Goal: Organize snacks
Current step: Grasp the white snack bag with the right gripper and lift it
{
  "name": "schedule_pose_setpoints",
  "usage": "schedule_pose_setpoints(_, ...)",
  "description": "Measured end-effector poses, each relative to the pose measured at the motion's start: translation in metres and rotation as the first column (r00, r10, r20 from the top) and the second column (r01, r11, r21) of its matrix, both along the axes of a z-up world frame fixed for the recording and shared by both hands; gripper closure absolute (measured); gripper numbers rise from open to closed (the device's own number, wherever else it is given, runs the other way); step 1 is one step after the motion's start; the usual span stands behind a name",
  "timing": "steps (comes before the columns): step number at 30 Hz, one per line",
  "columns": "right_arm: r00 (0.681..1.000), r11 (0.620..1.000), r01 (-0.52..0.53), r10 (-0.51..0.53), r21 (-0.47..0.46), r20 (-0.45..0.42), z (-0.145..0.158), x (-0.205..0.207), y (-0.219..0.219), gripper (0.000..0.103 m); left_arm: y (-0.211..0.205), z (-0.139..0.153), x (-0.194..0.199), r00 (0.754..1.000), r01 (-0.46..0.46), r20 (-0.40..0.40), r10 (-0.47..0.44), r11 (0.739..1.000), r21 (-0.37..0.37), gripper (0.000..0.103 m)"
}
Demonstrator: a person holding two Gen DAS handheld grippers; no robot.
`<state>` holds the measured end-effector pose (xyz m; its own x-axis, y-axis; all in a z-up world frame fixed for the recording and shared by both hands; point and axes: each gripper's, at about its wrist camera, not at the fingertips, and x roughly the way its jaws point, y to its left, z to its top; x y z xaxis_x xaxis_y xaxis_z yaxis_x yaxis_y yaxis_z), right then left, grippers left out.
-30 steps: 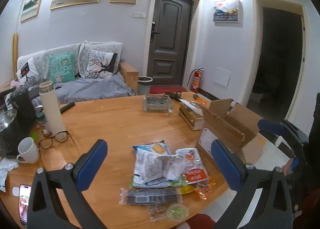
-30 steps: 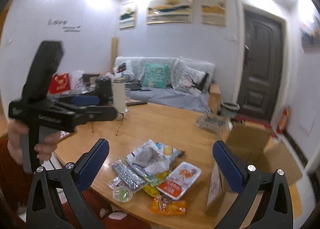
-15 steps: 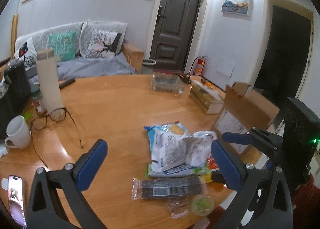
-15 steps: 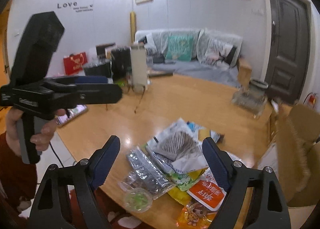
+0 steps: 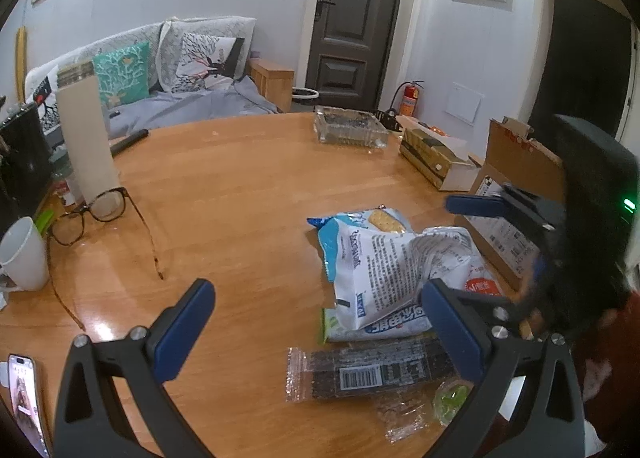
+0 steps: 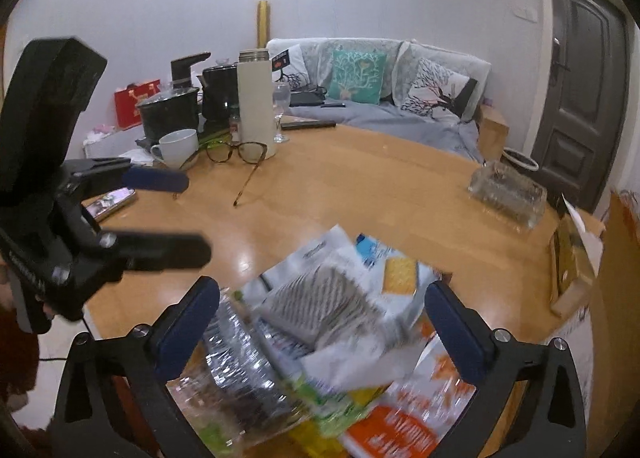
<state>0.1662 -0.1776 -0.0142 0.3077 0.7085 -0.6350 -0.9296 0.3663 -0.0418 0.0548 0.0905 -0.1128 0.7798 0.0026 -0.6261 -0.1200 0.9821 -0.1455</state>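
**Both grippers over the snack pile, nothing gripped**

Left wrist view only: cardboard box (image 5: 516, 178) at the table (image 5: 248, 194) edge, just beside the pile; dark barcode packet (image 5: 372, 372) sharp at the pile's near side. Right wrist view only: pot (image 6: 168, 114), kettle; pile blurred.

Left gripper (image 5: 320, 328): fingers wide apart, holding nothing, above bare wood beside the white-and-blue snack bag (image 5: 380, 270).

Right gripper (image 6: 322, 328): fingers wide apart, straddling the snack pile (image 6: 332, 338) from above; contact cannot be told.
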Motion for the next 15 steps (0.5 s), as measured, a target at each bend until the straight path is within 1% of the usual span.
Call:
schedule_pose_setpoints(2, 0.998, 0.998, -0.046, 0.044, -0.040, -0.044, -0.004, 0.011, 0.006, 0.000, 0.003, -0.002, 0.001, 1.000, 0.007, -0.007, -0.007, 1.000, -0.019, 0.001)
schedule_pose_setpoints(5, 0.974, 0.980, -0.161, 0.139, -0.117, -0.179, -0.021, 0.024, 0.017, 0.001, 0.008, -0.006, 0.002, 1.000, 0.017, -0.022, -0.019, 0.997, -0.069, 0.001)
schedule_pose_setpoints(6, 0.964, 0.971, -0.193, 0.160, -0.141, -0.213, -0.028, 0.026, 0.021, 0.005, 0.010, -0.007, 0.002, 0.999, 0.019, -0.025, -0.021, 0.996, -0.082, 0.001)
schedule_pose_setpoints(7, 0.961, 0.965, -0.206, 0.169, -0.163, -0.218, -0.033, 0.026, 0.023, 0.009, 0.011, -0.007, 0.002, 0.999, 0.017, -0.029, -0.019, 0.996, -0.092, 0.001)
schedule_pose_setpoints(8, 0.972, 0.964, -0.198, 0.169, -0.178, -0.165, -0.034, 0.023, 0.024, 0.012, 0.012, -0.008, 0.002, 0.999, 0.014, -0.032, -0.017, 0.995, -0.097, 0.001)
schedule_pose_setpoints(9, 0.976, 0.964, -0.189, 0.164, -0.188, -0.144, -0.033, 0.022, 0.024, 0.018, 0.013, -0.009, 0.001, 0.999, 0.012, -0.033, -0.016, 0.995, -0.098, 0.001)
schedule_pose_setpoints(10, 0.979, 0.966, -0.176, 0.153, -0.187, -0.135, -0.032, 0.022, 0.024, 0.036, 0.013, -0.009, 0.001, 0.999, 0.011, -0.036, -0.014, 0.995, -0.097, 0.001)
schedule_pose_setpoints(11, 0.981, 0.971, -0.156, 0.131, -0.181, -0.143, -0.030, 0.027, 0.022, 0.047, 0.013, -0.010, 0.001, 0.999, 0.006, -0.042, -0.010, 0.996, -0.094, 0.001)
schedule_pose_setpoints(12, 0.976, 0.974, -0.159, 0.131, -0.162, -0.173, -0.030, 0.031, 0.018, 0.056, 0.014, -0.011, 0.001, 0.999, 0.004, -0.044, -0.009, 0.996, -0.091, 0.001)
schedule_pose_setpoints(13, 0.972, 0.975, -0.162, 0.132, -0.152, -0.193, -0.030, 0.033, 0.016, 0.060, 0.013, -0.012, 0.002, 0.999, 0.003, -0.049, -0.007, 0.996, -0.088, 0.001)
schedule_pose_setpoints(14, 0.972, 0.975, -0.165, 0.135, -0.147, -0.195, -0.031, 0.035, 0.013, 0.062, 0.013, -0.012, 0.001, 0.999, 0.003, -0.051, -0.008, 0.996, -0.087, 0.001)
schedule_pose_setpoints(15, 0.973, 0.975, -0.167, 0.139, -0.145, -0.182, -0.031, 0.032, 0.010, 0.067, 0.012, -0.013, 0.000, 0.999, 0.005, -0.052, -0.009, 0.996, -0.086, 0.001)
